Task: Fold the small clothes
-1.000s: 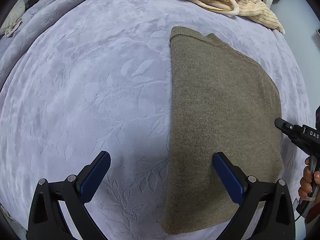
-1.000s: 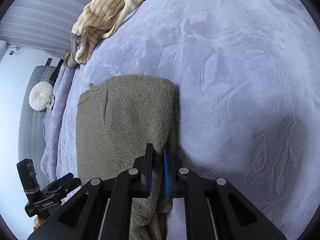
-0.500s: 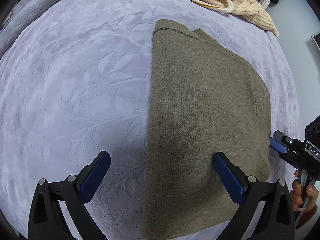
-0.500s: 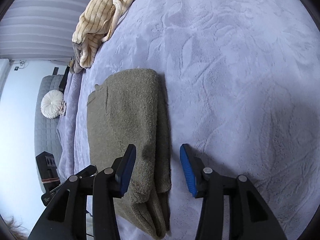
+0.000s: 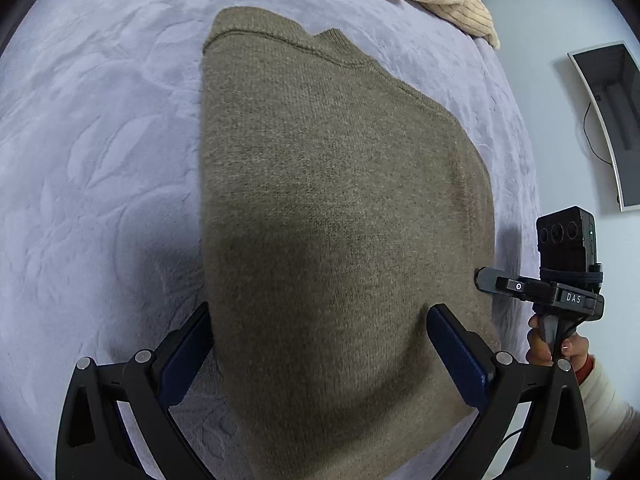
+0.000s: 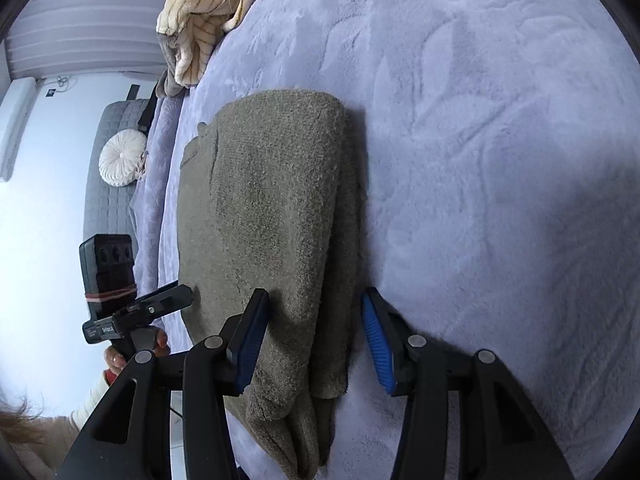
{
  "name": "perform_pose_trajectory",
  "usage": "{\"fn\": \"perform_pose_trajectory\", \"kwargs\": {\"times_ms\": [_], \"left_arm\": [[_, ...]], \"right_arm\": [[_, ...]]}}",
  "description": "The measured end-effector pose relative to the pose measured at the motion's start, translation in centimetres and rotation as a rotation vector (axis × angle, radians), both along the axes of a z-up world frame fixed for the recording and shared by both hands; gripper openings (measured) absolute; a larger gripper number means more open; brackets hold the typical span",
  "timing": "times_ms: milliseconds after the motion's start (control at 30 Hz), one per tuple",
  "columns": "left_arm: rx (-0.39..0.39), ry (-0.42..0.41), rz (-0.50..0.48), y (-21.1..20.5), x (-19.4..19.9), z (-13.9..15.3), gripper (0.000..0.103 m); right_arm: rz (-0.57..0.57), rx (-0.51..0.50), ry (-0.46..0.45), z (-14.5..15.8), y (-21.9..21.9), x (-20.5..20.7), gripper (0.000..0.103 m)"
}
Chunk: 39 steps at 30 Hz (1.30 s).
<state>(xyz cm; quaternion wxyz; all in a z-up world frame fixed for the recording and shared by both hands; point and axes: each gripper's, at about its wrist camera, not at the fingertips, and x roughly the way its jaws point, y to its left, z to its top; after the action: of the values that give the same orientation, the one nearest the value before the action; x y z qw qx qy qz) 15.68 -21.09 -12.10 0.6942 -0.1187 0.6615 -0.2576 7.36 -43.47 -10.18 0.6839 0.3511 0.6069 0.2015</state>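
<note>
Lavender plush bedding (image 5: 100,160) with an embossed leaf pattern fills both views, and a pale wall with a dark, framed screen (image 5: 608,120) shows past the bed's edge. On the bedding lies the olive knit sweater (image 5: 340,220), folded into a long stack with its ribbed edge at the far end. Beyond it sits a heap of cream striped clothes (image 6: 208,20), well apart from the fold; further back, a round white cushion (image 6: 122,156) rests on a grey quilted seat.

From its own camera the left gripper (image 5: 320,356) stands spread wide — its blue pads sit on either side of the sweater's near part, without pinching it. The right gripper (image 6: 314,340) has just been opening; its jaws now straddle the layered edge of the sweater, the left pad at the top layer's surface, the right pad clear of the cloth above the bedding — nothing is gripped. A hand (image 5: 560,350) in a cream sleeve holds the right gripper's handle.
</note>
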Motion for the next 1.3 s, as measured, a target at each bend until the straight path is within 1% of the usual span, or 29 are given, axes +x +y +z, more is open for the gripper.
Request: {"fn": "perform_pose_trajectory", "kwargs": {"times_ms": [67,200,300,333,367,400,433,467,500,533,567,700,833,1000,1133,1233,1300], "left_arm": [[-0.007,-0.005,-0.014,-0.5,0.4,-0.2,0.103],[0.025,-0.027,-0.026,-1.1,0.6,-0.3,0.103],[0.045,-0.036,-0.044,-1.4,0.5,-0.7,0.103],[0.048,-0.039,-0.044,-1.5,0.5,-0.7,0.103],[0.051,-0.044,-0.043,-1.6,0.5,-0.6,0.102],[0.059,-0.06,-0.045,-1.7,0.3,-0.4,0.096],[0.065,-0.079,-0.051,-1.9,0.1,-0.1,0.093],[0.069,-0.098,-0.059,-2.0,-0.2,0.2,0.087],[0.071,-0.123,-0.066,-2.3,-0.5,0.7,0.079],[0.071,-0.141,-0.071,-2.2,-0.7,1.1,0.075],[0.072,-0.159,-0.078,-2.2,-1.0,1.6,0.068],[0.056,-0.181,-0.087,-1.5,-1.6,2.9,0.051],[0.008,-0.182,-0.08,-1.0,-1.9,4.3,0.049],[-0.037,-0.21,-0.11,-0.4,-3.4,6.6,0.049],[-0.077,-0.207,-0.112,1.7,-4.7,8.1,0.049],[-0.087,-0.215,-0.115,3.4,-6.0,9.3,0.049],[-0.093,-0.221,-0.116,5.6,-7.1,10.3,0.049]], "right_arm": [[0.031,0.021,-0.009,-0.2,0.7,0.5,0.052],[0.079,0.057,-0.04,-0.6,2.7,1.6,0.057],[0.05,0.097,-0.026,-1.6,3.2,2.1,0.057],[0.03,0.11,-0.016,-1.9,3.2,2.2,0.056],[0.012,0.117,-0.005,-2.1,3.2,2.1,0.052],[-0.001,0.121,-0.002,-2.1,3.1,2.0,0.048],[-0.007,0.125,-0.006,-2.0,3.2,1.8,0.037],[-0.012,0.131,-0.009,-1.8,3.3,1.6,0.034],[-0.019,0.128,-0.015,-1.6,3.3,1.5,0.033],[-0.024,0.121,-0.022,-1.3,3.4,1.3,0.031],[-0.03,0.12,-0.027,-0.9,3.5,1.2,0.031],[-0.055,0.153,-0.042,0.1,3.8,0.9,0.03],[-0.079,0.194,-0.047,1.6,4.5,0.4,0.03],[-0.097,0.216,-0.05,3.4,5.4,-0.6,0.03],[-0.131,0.248,-0.041,4.3,5.9,-2.3,0.03],[-0.14,0.255,-0.034,5.4,7.6,-3.5,0.03],[-0.143,0.27,-0.035,6.3,8.9,-4.3,0.03]]}}
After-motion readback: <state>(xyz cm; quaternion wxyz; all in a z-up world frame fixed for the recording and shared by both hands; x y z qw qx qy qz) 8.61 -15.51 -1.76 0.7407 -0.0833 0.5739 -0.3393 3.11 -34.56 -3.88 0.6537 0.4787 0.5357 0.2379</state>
